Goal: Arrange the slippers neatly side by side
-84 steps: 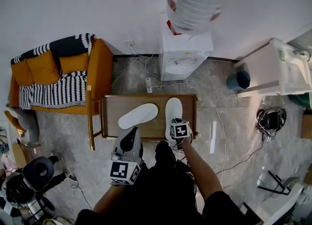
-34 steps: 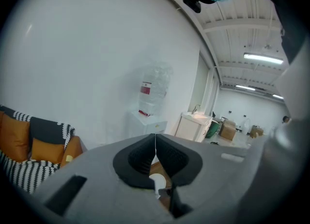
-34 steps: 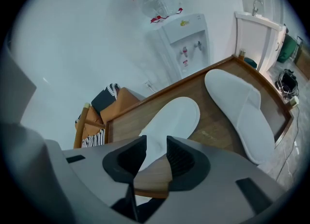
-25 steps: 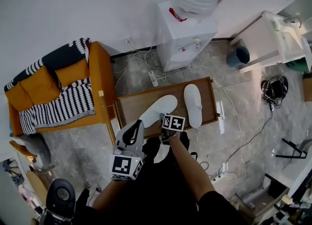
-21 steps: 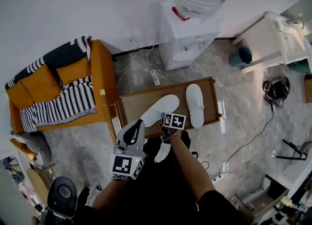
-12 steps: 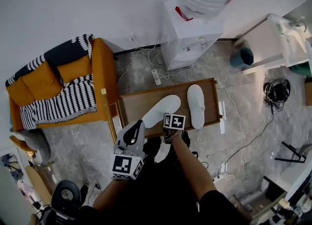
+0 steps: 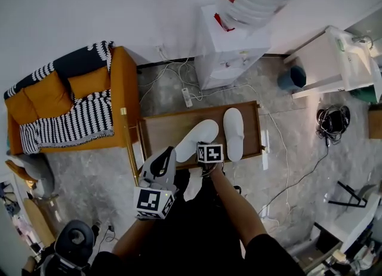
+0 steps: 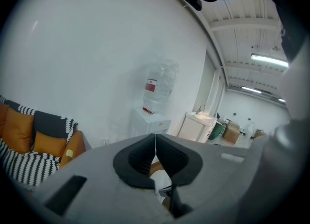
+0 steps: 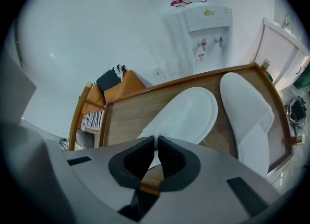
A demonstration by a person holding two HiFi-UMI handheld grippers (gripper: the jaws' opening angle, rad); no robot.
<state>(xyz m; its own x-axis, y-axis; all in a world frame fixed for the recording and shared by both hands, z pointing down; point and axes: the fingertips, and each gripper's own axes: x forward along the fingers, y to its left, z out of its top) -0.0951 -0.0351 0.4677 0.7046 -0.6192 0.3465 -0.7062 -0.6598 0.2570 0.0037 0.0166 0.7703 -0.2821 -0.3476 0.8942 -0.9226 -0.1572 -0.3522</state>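
Note:
Two white slippers lie on the low wooden table (image 7: 160, 130). The right slipper (image 7: 233, 132) (image 9: 247, 116) lies straight, toe away from me. The left slipper (image 7: 198, 137) (image 9: 186, 116) lies slanted, its toe leaning toward the other one. My right gripper (image 7: 203, 156) (image 9: 156, 152) points down at the slanted slipper's heel; its jaws have just been closing and now pinch the heel's white edge. My left gripper (image 7: 168, 152) (image 8: 155, 150) hangs shut and empty in the air by the table's near left corner.
A water dispenser (image 7: 230, 48) stands behind the table with cables (image 7: 179, 89) on the floor beside it. An orange sofa (image 7: 77, 101) is at the left. A blue bin (image 7: 290, 79) and a white cabinet (image 7: 343, 60) are at the right.
My right gripper has moved from the straight slipper's heel to the slanted slipper's heel and stays there. The left gripper has kept its place.

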